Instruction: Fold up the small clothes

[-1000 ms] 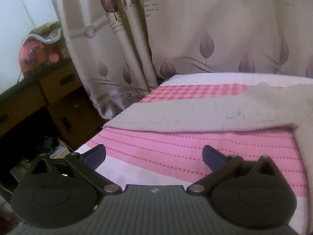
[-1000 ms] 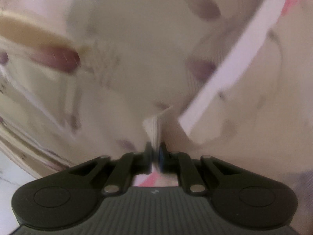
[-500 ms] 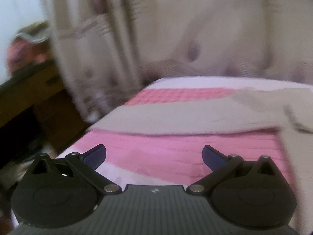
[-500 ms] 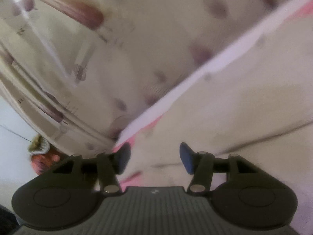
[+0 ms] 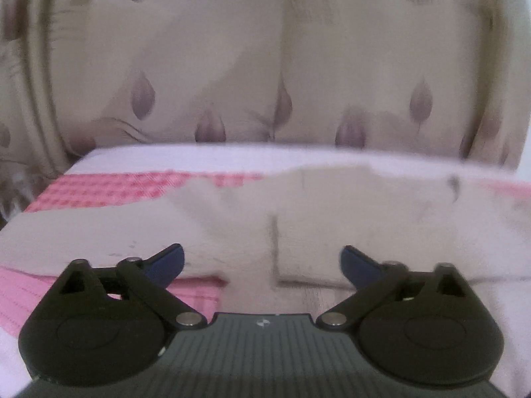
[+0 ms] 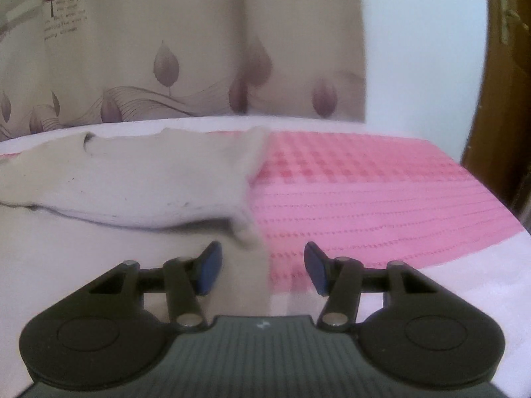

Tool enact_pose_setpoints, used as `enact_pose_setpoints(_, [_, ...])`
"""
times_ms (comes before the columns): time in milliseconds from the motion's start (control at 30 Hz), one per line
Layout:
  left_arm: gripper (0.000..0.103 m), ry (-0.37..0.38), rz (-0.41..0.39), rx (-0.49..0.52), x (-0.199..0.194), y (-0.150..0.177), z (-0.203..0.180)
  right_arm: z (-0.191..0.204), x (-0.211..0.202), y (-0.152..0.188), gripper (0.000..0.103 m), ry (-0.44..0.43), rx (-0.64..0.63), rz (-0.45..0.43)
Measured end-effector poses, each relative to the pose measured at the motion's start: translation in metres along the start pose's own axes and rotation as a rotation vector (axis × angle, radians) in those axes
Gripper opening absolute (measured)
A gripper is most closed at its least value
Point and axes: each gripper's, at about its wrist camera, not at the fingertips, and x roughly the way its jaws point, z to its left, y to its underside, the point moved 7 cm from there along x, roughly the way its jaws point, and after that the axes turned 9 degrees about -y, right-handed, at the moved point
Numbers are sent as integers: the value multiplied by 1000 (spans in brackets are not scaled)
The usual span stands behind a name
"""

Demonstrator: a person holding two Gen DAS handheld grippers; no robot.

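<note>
- The left tool (image 5: 262,262) fills the bottom of the left wrist view with its jaws spread wide and nothing clamped between them; over the last moment they have been narrowing a little
- Between and beyond its blue pads (image 5: 167,262) lies the cream garment (image 5: 298,205), spread flat across the middle of the frame, with a dark seam line running down its centre toward the tool
- The garment lies on a pink bedcover (image 5: 99,187): a checked pink band shows at middle left, and a striped pink strip sits at lower left, just in front of the garment's near edge
- A beige curtain (image 5: 232,66) with purple leaf shapes fills the upper half of that view, behind the far edge of the bed
- The right tool (image 6: 260,267) sits at the bottom of the right wrist view, jaws parted about halfway and released; they sprang apart within the last second and now grip nothing
- In that view the garment (image 6: 132,182) takes up the left half, its neckline notch at upper left; a folded sleeve edge ends in a point just above the tool's left pad (image 6: 209,268)
- The garment's right edge runs down between the jaws without either pad pressing it
- The pink bedcover (image 6: 365,192) covers the right half, and a brown door frame (image 6: 497,99) stands at the far right
</note>
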Motion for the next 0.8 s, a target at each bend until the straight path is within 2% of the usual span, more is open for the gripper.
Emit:
enact_pose_setpoints(67, [94, -30, 61, 41, 18, 11, -10, -2, 5, -6, 54, 14, -56, -16])
enact_pose_setpoints(133, [101, -51, 59, 14, 20, 15, -6, -8, 14, -10, 54, 43, -87, 4])
enact_pose_setpoints(200, [103, -58, 66, 15, 21, 16, -5, -18, 26, -13, 54, 95, -76, 28])
enact_pose_setpoints(267, [103, -61, 67, 9, 20, 18, -3, -30, 26, -13, 82, 171, -45, 23])
enact_pose_setpoints(300, [103, -60, 67, 8, 20, 19, -2, -35, 23, -10, 83, 196, -34, 27])
enact_pose_setpoints(433, [103, -73, 58, 8, 18, 21, -3, -35, 3, 1, 83, 201, -47, 15])
enact_pose_setpoints(500, [103, -84, 47, 22, 18, 19, -5, -37, -5, 2, 84, 151, -20, 20])
enact_pose_setpoints(533, [103, -89, 43, 28, 16, 17, -8, -40, -14, 0, 84, 75, 30, 6])
enact_pose_setpoints(567, [103, -95, 38, 35, 16, 17, -9, -45, -24, -3, 84, 5, 94, -25])
enact_pose_setpoints(667, [103, -112, 23, 52, 16, 15, -11, -62, -43, -23, 84, -56, 190, -155])
enact_pose_setpoints(733, [103, -122, 15, 65, 15, 14, -12, -67, -26, -37, 82, -64, 165, -137])
enact_pose_setpoints(800, [103, -125, 12, 68, 15, 14, -12, -66, 0, -47, 69, -90, 140, -103])
